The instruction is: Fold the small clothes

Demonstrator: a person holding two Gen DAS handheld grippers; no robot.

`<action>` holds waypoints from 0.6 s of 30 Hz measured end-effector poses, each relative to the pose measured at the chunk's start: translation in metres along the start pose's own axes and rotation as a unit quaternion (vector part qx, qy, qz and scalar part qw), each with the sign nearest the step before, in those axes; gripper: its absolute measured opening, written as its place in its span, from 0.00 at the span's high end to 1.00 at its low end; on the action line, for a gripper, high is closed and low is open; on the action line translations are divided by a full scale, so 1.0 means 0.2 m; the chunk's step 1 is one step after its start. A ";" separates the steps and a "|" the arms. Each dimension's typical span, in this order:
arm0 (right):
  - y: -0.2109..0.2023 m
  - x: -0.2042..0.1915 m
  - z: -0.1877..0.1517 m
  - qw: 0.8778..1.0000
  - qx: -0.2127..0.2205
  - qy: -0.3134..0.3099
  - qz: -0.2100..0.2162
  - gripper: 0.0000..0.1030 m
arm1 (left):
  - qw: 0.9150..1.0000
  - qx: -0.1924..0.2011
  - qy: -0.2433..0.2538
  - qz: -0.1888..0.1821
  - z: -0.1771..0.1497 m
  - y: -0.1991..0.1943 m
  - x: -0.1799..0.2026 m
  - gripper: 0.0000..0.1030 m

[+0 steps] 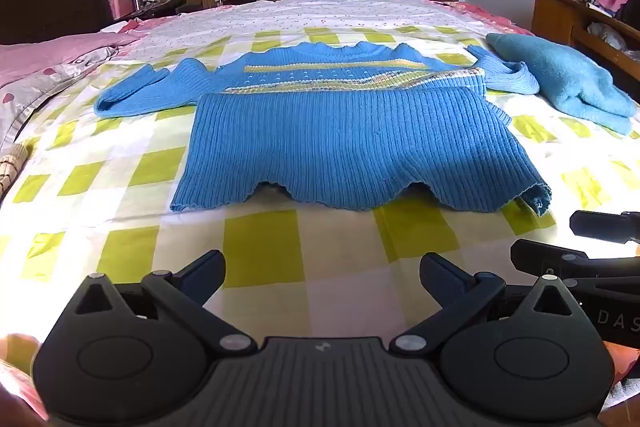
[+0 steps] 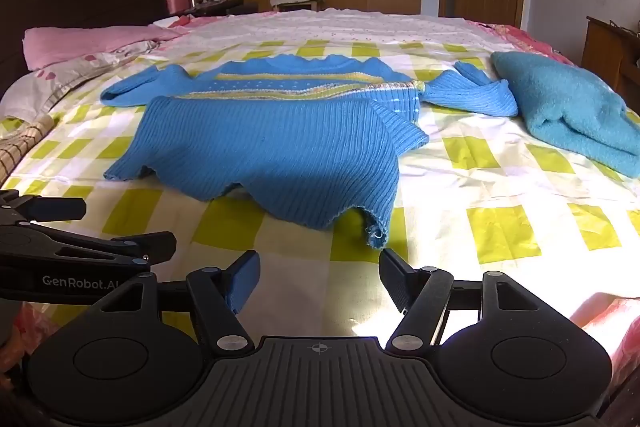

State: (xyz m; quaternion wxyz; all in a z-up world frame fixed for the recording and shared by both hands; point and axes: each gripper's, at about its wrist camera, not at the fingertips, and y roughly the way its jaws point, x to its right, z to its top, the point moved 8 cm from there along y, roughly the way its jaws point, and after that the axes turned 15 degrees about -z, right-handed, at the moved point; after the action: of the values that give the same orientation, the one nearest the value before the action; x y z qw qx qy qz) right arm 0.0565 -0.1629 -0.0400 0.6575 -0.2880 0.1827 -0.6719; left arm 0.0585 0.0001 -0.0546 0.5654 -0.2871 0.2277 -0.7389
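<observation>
The sweater [image 1: 352, 143] is lying flat on the bed [image 1: 260, 247], its hem folded up toward me and its long axis running left to right, with a sleeve [image 1: 136, 95] trailing out at each end. I am holding both grippers short of the near fold edge, apart from the knit. The right gripper [image 2: 318, 277], jaws spread and empty, is sitting just before the loose right corner [image 2: 376, 231], the nearer of the two. The left gripper [image 1: 322, 277], jaws likewise spread, is facing the edge's middle from farther back. A folded teal cloth [image 2: 568, 111] is resting to the right, near the right sleeve's cuff.
</observation>
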 end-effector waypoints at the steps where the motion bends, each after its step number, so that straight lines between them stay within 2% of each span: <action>1: 0.00 0.00 0.00 1.000 0.000 -0.001 -0.001 0.36 | 1.000 0.000 0.000 0.000 0.00 0.00 0.00 0.00; 18: 0.01 0.00 -0.01 1.000 -0.002 -0.001 -0.001 0.36 | 1.000 -0.001 -0.002 0.000 -0.01 0.01 -0.01 0.00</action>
State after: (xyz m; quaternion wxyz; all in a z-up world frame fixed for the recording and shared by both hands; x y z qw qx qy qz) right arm 0.0566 -0.1623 -0.0422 0.6569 -0.2902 0.1826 -0.6715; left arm 0.0595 0.0007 -0.0580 0.5658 -0.2892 0.2269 -0.7381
